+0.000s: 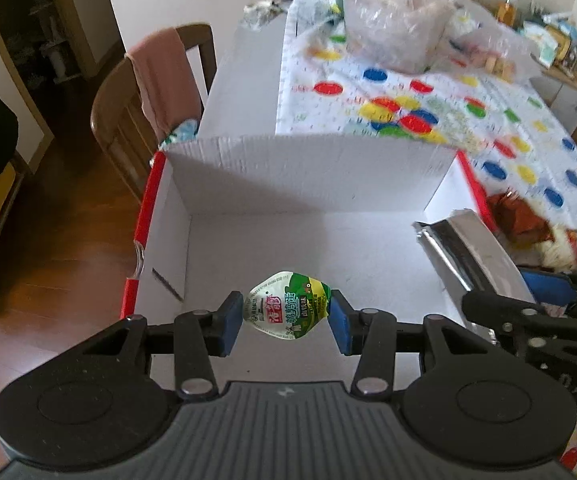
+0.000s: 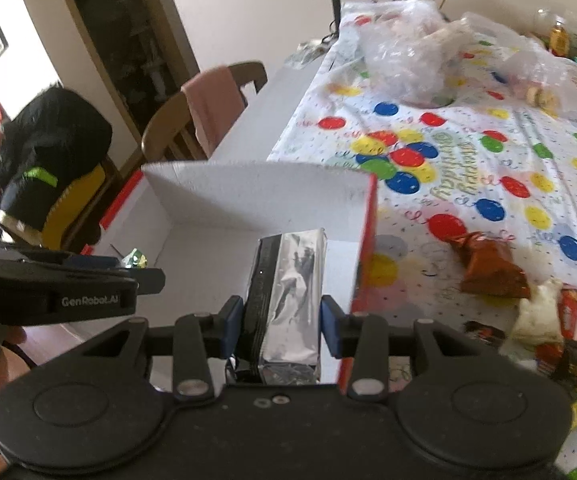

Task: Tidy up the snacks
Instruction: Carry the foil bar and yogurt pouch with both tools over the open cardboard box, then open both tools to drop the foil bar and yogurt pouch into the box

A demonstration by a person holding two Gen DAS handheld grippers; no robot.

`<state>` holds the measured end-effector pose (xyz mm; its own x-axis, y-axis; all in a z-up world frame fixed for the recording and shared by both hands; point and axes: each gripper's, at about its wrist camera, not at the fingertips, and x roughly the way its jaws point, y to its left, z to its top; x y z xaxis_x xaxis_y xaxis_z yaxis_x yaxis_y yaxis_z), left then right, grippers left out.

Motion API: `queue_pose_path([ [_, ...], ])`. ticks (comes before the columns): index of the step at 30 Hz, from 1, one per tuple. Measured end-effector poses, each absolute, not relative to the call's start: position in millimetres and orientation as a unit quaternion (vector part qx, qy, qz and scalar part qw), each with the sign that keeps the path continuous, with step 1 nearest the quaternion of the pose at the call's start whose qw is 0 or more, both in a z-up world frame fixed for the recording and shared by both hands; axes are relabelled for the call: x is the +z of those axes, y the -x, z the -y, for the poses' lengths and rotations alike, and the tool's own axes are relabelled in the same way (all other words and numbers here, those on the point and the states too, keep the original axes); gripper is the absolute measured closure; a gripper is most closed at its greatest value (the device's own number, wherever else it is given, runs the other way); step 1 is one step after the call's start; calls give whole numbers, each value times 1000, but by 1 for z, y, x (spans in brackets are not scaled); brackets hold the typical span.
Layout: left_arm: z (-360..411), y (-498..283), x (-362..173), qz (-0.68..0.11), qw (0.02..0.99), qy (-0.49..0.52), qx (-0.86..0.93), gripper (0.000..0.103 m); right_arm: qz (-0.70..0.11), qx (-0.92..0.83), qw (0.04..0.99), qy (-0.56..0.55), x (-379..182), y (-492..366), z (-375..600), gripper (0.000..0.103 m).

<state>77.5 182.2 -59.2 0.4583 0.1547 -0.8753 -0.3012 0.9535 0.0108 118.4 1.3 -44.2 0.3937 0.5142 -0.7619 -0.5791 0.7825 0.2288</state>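
My left gripper [image 1: 286, 320] is shut on a small green-and-white snack packet [image 1: 288, 305], held over the open white box [image 1: 296, 172] with red outer sides. My right gripper [image 2: 281, 326] is shut on a silver foil packet [image 2: 288, 300], also held over the box [image 2: 248, 188], near its right wall. The foil packet shows at the right of the left wrist view [image 1: 472, 256]. The left gripper shows at the left of the right wrist view [image 2: 88, 276], with the small packet [image 2: 136, 259] just visible at its tips. The box floor looks bare.
The box sits at the near left end of a table with a balloon-print cloth [image 2: 468, 184]. A brown snack bag [image 2: 488, 264] and red packets [image 2: 576, 328] lie right of the box. Clear plastic bags [image 2: 408, 48] sit at the far end. A wooden chair [image 1: 128, 120] stands left.
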Motion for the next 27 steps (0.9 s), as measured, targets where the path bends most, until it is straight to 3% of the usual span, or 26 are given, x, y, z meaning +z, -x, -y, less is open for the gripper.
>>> queue_pose_path([
  [11,-207,-94,-107,-551,822,59,130,58,-464,339,809,118,-86,-124,-51,64],
  [20,-213,-96,-132,-582,803,48,123,57,-480,346,793,145,-99,-120,-73,70],
  [27,-216,-91,-135,-583,802,52,121,56,-490,345,787,148,-100,-117,-74,63],
])
